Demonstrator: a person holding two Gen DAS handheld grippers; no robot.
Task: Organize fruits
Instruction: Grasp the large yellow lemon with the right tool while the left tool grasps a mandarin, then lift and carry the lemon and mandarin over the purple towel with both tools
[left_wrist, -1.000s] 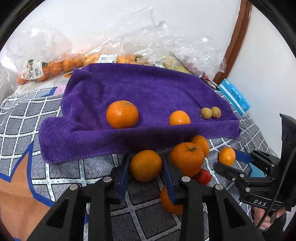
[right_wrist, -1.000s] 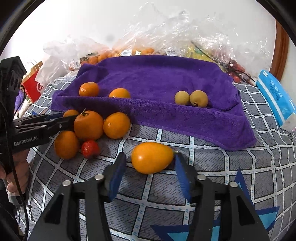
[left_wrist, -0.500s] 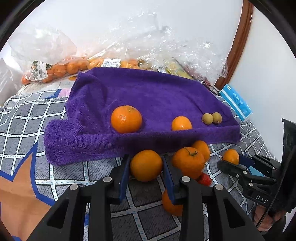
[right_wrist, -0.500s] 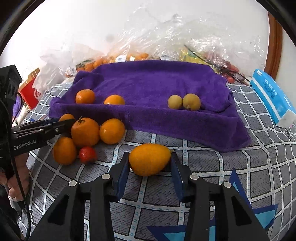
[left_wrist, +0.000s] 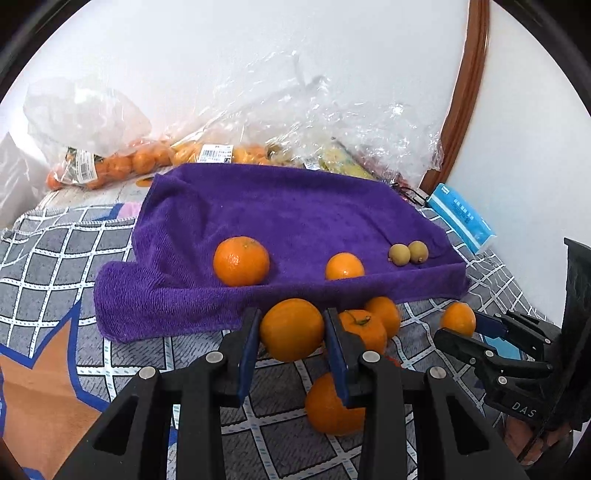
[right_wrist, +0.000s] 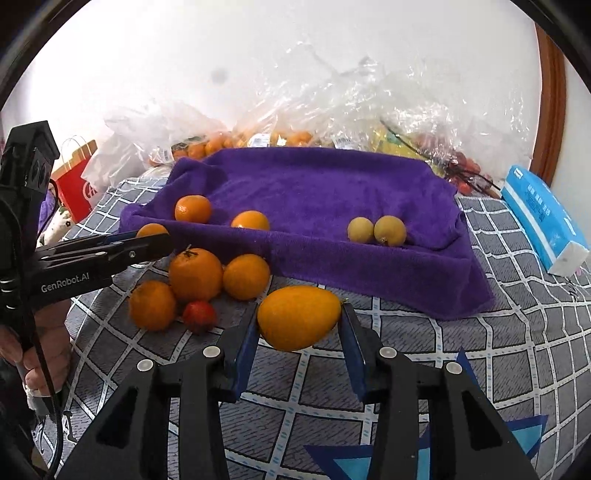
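An orange (left_wrist: 291, 329) is clamped in the left gripper (left_wrist: 291, 347) and a yellow mango (right_wrist: 298, 317) in the right gripper (right_wrist: 299, 345), both just before the purple towel (right_wrist: 317, 184). Next, each should be carried onto the towel beside its kind.

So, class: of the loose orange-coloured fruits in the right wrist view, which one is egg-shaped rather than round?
The smooth yellow-orange fruit clamped in the right gripper; the others are round.

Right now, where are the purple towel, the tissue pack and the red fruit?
Purple towel (right_wrist: 314, 184), right wrist view, bare middle.
Tissue pack (right_wrist: 539, 210), right wrist view, blue top face.
Red fruit (right_wrist: 199, 316), right wrist view, centre.
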